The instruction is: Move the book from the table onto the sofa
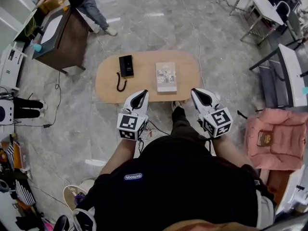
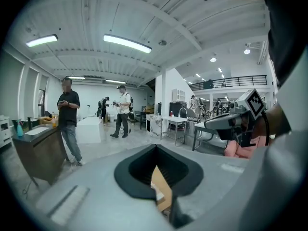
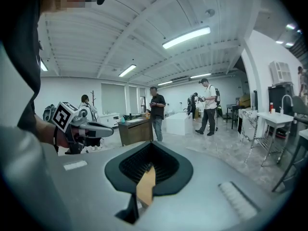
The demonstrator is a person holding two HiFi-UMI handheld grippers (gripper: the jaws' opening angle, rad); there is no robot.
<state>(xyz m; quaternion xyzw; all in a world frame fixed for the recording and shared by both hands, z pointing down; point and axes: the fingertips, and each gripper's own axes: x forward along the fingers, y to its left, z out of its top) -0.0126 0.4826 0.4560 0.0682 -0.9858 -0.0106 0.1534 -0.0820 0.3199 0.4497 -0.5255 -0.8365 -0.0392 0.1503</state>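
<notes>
The book point(image 1: 166, 76), pale with a picture cover, lies flat on the oval wooden table point(image 1: 144, 88), right of its middle. My left gripper point(image 1: 143, 93) hovers at the table's near edge, below and left of the book, jaws shut and empty. The right gripper point(image 1: 196, 91) hangs at the near edge just right of the book, also shut with nothing in it. The pink sofa point(image 1: 279, 134) stands to the right on the floor. From the left gripper point(image 2: 155, 146) view, the right gripper point(image 2: 211, 124) shows across; the right gripper point(image 3: 153, 143) view shows the left gripper point(image 3: 108, 129).
A black device with a curly cord point(image 1: 126, 65) lies on the table's left part. A small brown item point(image 1: 264, 138) rests on the sofa seat. A dark desk point(image 1: 62, 35) and a standing person point(image 1: 89, 4) are beyond, with white tables point(image 1: 262, 6) far right.
</notes>
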